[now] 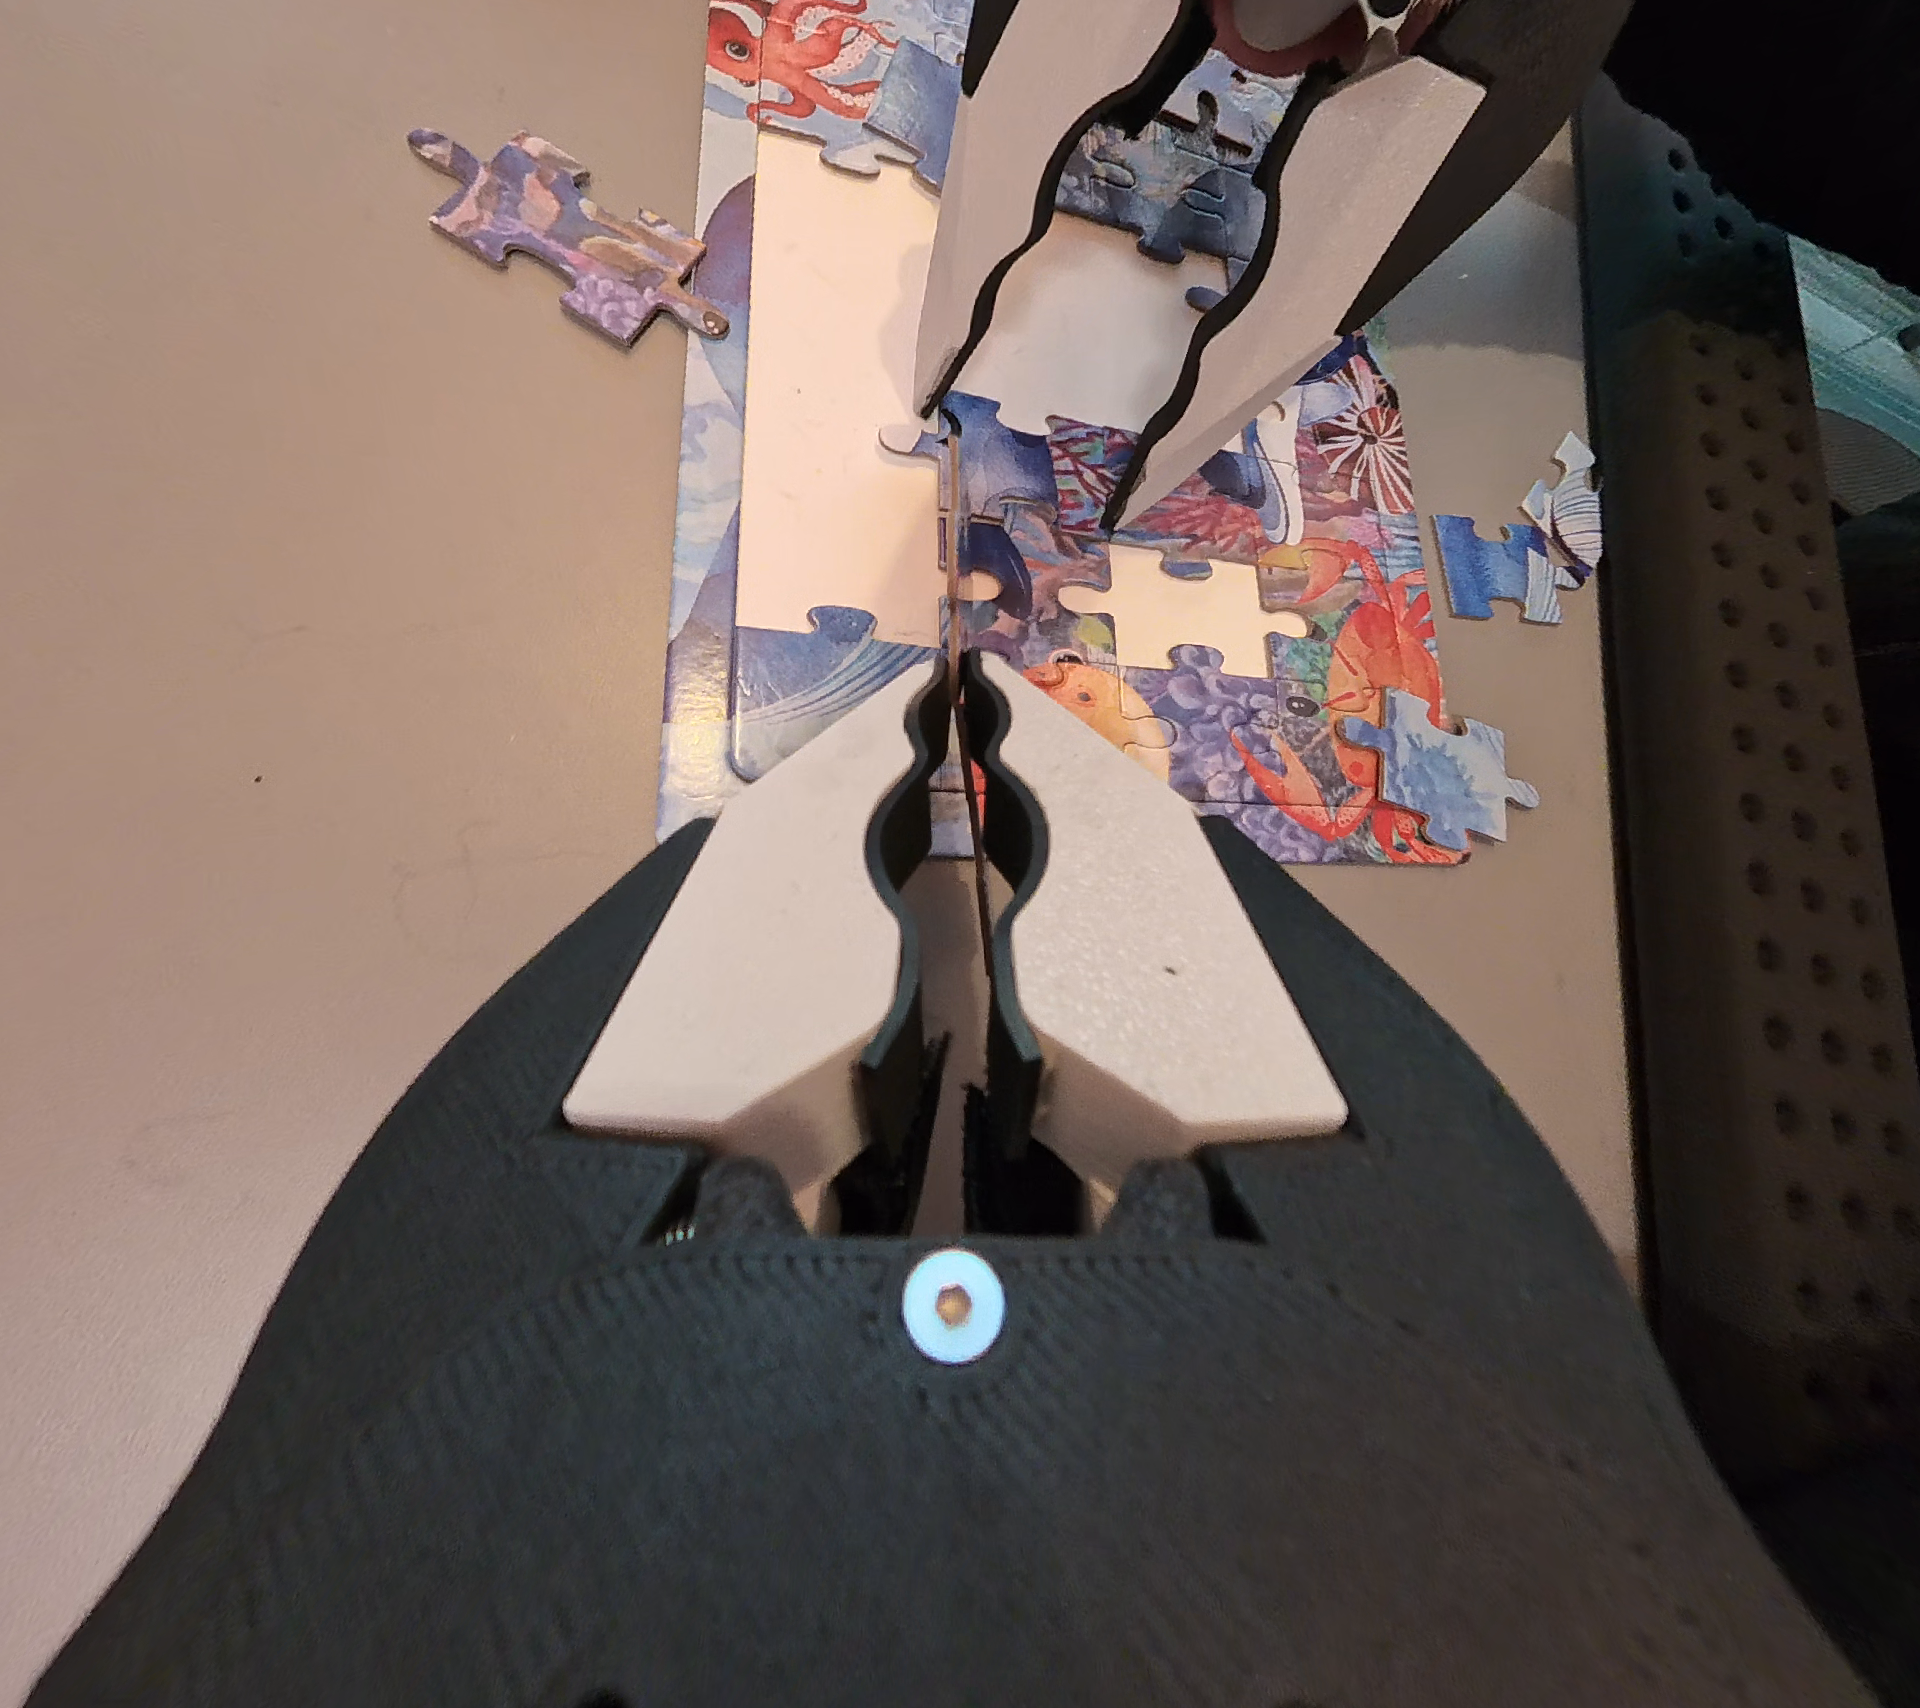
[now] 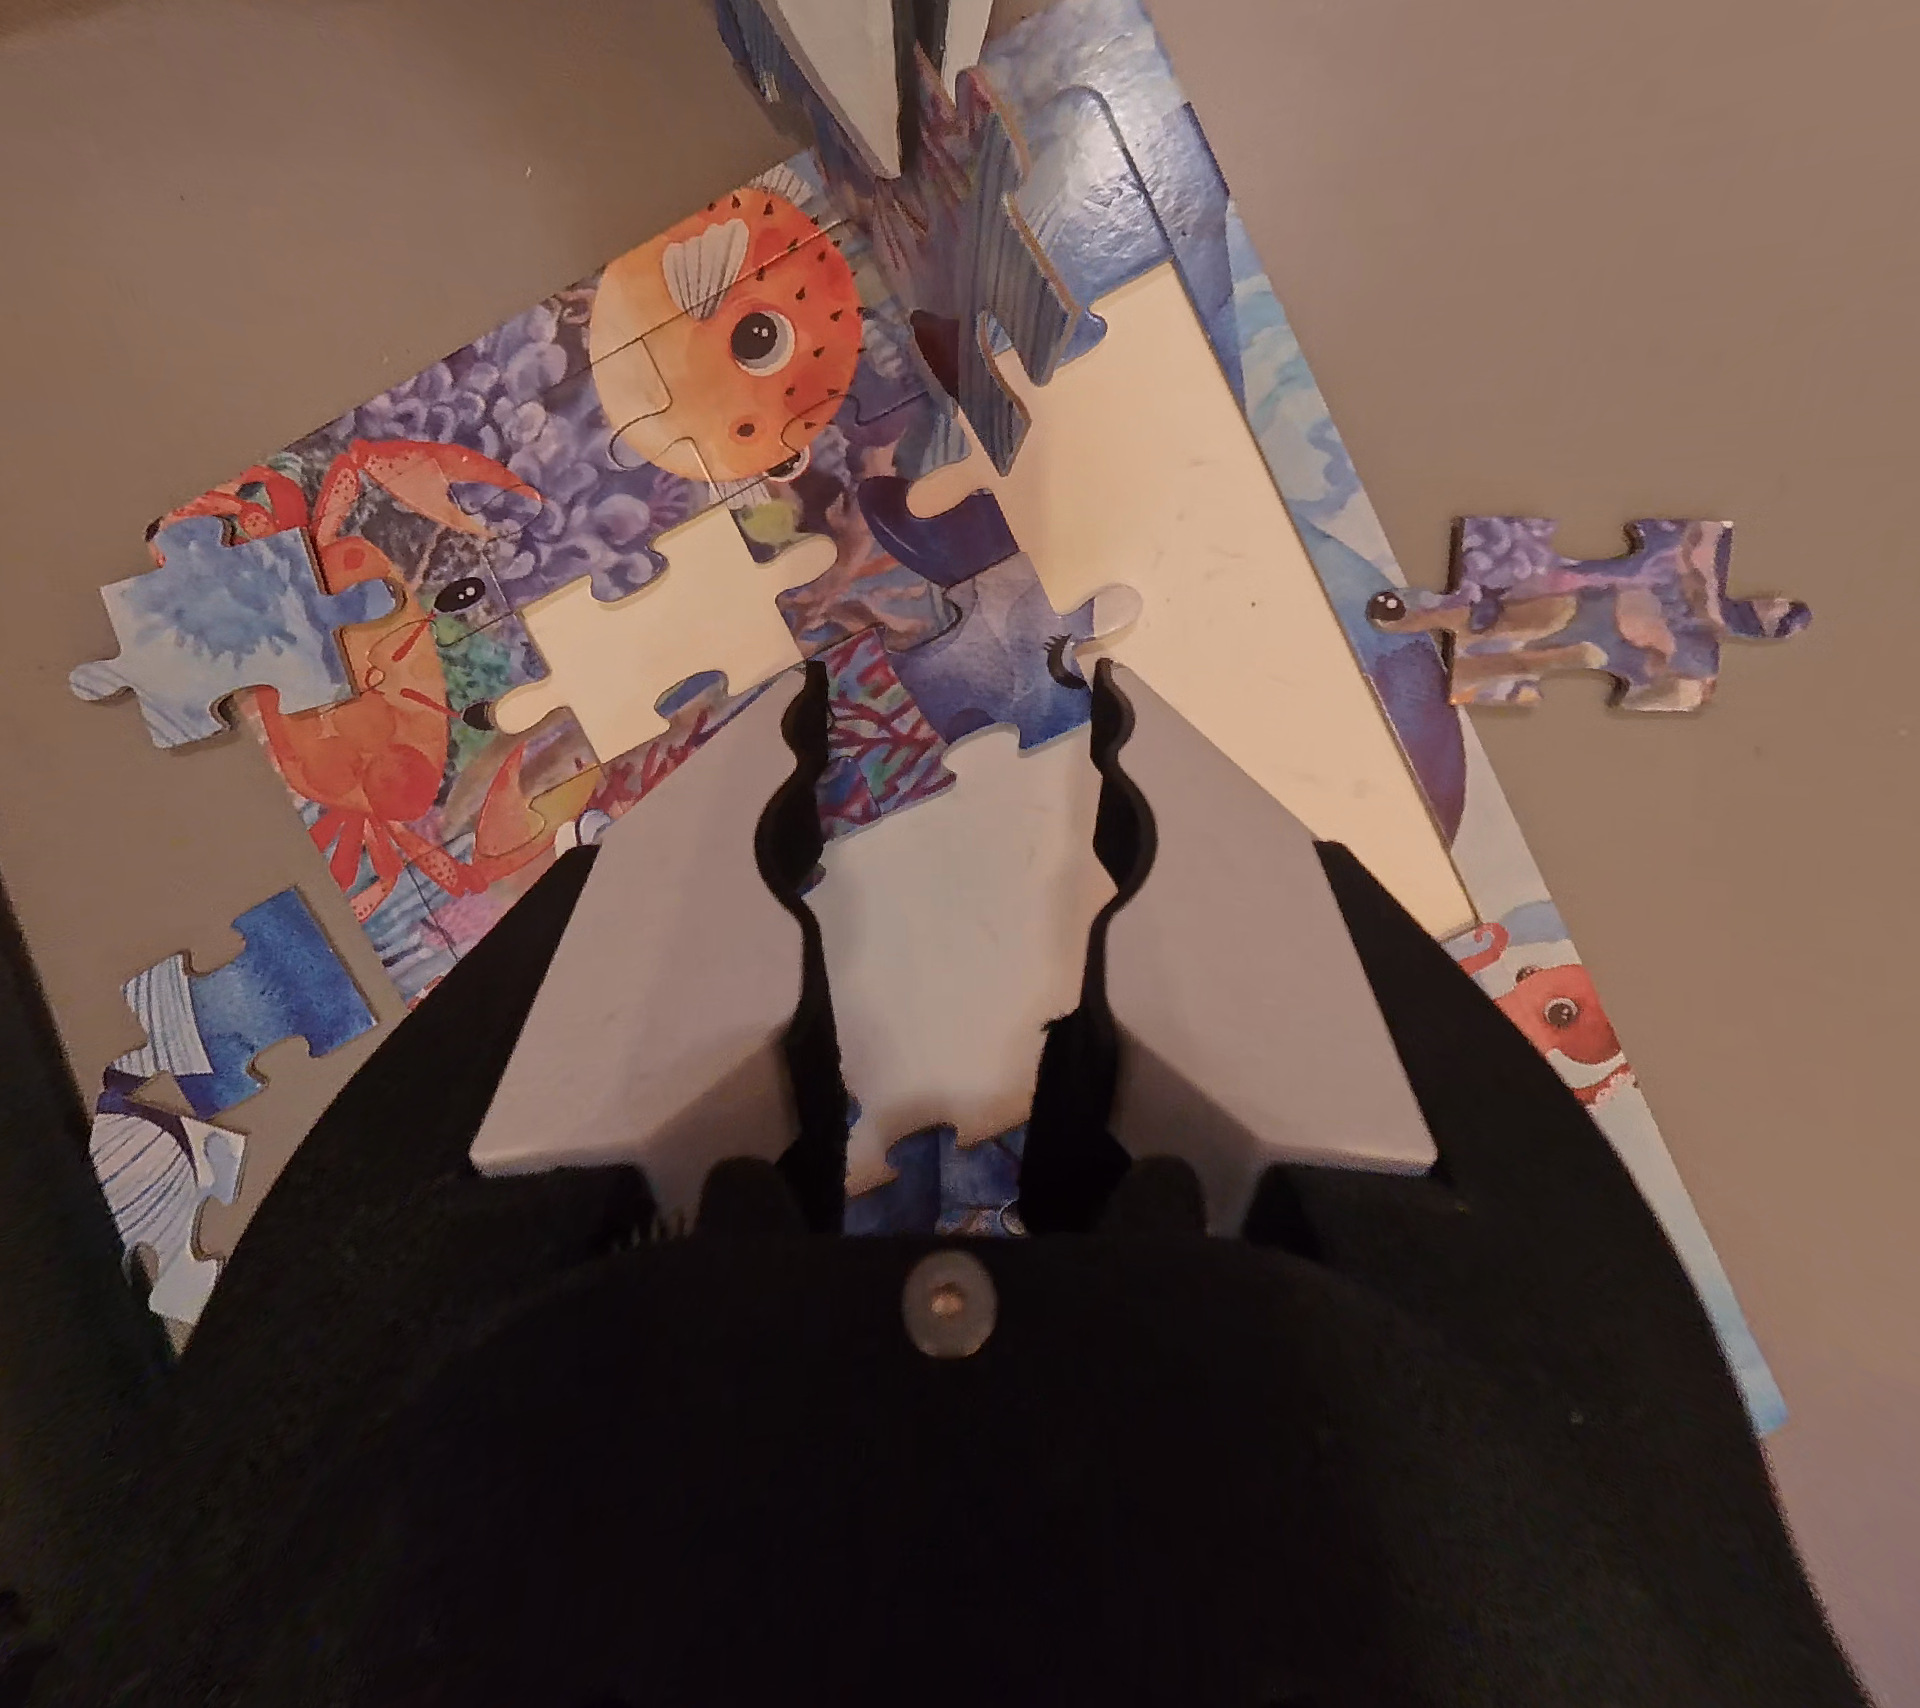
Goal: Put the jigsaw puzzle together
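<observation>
Left tool (image 1: 961, 671), nearest the lens, is clamped on a puzzle piece (image 2: 992, 276) held edge-on, thin card: light, stiff but bendable, so pinch flat faces near the middle, not the tabs. It stands over the bare gap at frame centre of the puzzle tray (image 2: 1174, 131). Right tool (image 2: 961, 671) hovers, jaws apart, empty. Loose pieces lie on the worktop (image 1: 312, 515).

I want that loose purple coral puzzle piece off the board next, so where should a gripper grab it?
The purple coral cardboard piece lies flat on the tan table, so probably come from above and pinch across its narrow middle, jaws over the long edges, clear of the end tabs.
</observation>
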Action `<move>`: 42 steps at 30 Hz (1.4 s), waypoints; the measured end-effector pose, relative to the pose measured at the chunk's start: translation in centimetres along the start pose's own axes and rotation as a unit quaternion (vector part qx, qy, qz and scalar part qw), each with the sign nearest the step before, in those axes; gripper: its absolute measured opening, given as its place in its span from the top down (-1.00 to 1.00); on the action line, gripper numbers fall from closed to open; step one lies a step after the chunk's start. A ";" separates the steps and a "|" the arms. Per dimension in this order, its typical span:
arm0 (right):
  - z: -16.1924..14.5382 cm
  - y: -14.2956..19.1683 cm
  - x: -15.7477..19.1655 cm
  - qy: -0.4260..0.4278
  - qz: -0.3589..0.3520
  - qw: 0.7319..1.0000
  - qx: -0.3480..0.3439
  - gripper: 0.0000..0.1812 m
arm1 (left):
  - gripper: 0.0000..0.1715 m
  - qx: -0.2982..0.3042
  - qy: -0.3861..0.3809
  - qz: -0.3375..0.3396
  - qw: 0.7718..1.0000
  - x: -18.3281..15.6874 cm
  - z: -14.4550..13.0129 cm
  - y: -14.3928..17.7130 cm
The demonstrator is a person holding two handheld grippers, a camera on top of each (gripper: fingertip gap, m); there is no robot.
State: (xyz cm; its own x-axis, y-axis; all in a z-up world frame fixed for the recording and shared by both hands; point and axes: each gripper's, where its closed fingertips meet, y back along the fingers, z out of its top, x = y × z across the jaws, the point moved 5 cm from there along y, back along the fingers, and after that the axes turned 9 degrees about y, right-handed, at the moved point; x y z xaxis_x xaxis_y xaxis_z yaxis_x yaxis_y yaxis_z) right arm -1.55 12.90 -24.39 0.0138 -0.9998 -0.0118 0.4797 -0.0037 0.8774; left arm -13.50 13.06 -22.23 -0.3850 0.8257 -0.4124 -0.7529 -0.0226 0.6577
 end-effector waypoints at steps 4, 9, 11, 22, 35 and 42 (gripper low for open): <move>0.1 0.0 0.0 -0.001 0.007 1.000 0.003 0.44 | 1.00 0.002 -0.001 -0.001 1.000 -0.1 0.0 -0.1; 0.5 0.6 -0.4 0.002 -0.006 1.000 -0.007 0.53 | 1.00 0.002 -0.001 0.001 1.000 0.0 0.0 0.0; 0.5 0.8 -0.8 -0.007 -0.018 1.000 -0.012 0.65 | 1.00 0.000 0.000 0.001 1.000 0.0 0.0 0.0; 0.5 -0.1 -0.8 -0.010 -0.026 1.000 0.002 1.00 | 1.00 0.003 0.000 0.001 1.000 0.0 -0.1 -0.1; 0.6 0.3 -1.0 -0.016 -0.025 1.000 -0.006 0.85 | 1.00 -0.005 -0.013 -0.016 1.000 -0.8 0.5 -0.3; -0.3 0.7 0.7 -0.002 0.014 1.000 0.015 0.76 | 1.00 -0.004 -0.012 -0.020 1.000 -0.9 0.5 -0.4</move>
State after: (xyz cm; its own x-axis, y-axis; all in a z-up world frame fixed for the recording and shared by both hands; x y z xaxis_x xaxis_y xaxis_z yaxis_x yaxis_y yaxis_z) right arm -0.95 12.20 -23.89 0.0234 -0.9996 0.0144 0.4518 0.0234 0.8918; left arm -12.60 12.65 -21.81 -0.3419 0.8397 -0.4220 -0.7711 0.0060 0.6367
